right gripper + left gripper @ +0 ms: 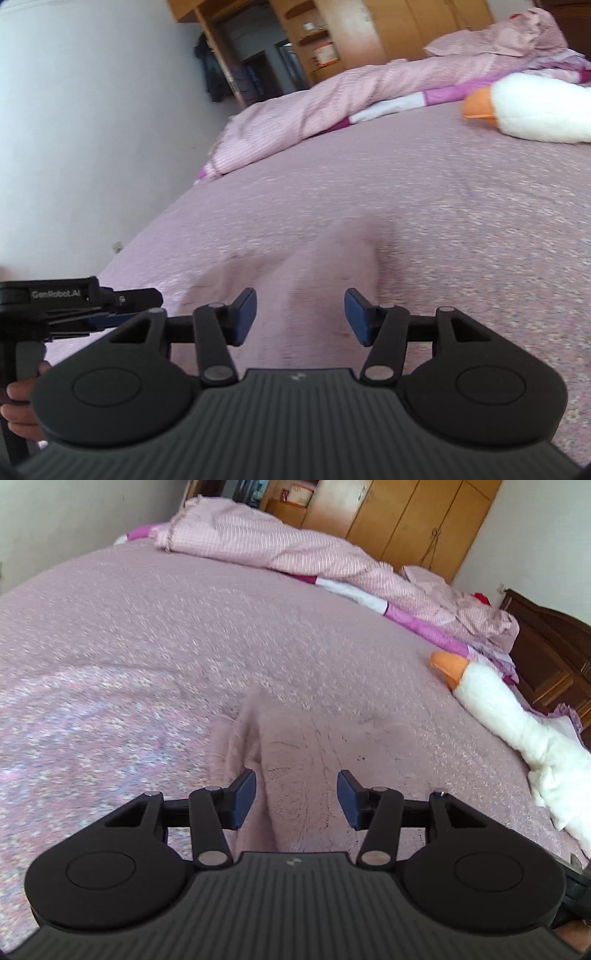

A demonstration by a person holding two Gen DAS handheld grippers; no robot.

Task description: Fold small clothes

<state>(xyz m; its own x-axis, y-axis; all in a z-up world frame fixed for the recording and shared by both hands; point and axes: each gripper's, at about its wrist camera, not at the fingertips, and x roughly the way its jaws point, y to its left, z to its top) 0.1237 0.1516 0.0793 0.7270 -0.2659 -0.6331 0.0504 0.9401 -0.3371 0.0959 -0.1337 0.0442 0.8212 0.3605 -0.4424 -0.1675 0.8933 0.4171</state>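
A small pale pink fuzzy garment (295,760) lies rumpled on the pink bedspread (147,635), just ahead of my left gripper (296,799). That gripper is open and its blue pads (243,799) stand on either side of the cloth's near end without pinching it. In the right wrist view the same garment (314,273) looks blurred and stretches away from my right gripper (300,317), which is also open with nothing between its pads. The other handheld gripper (74,306) shows at the left edge, held by a hand (18,402).
A white plush goose (517,723) with an orange beak lies at the right of the bed. A rolled pink quilt (295,546) runs along the far side. Wooden wardrobes (406,517) stand behind, and a dark headboard (554,657) is at far right.
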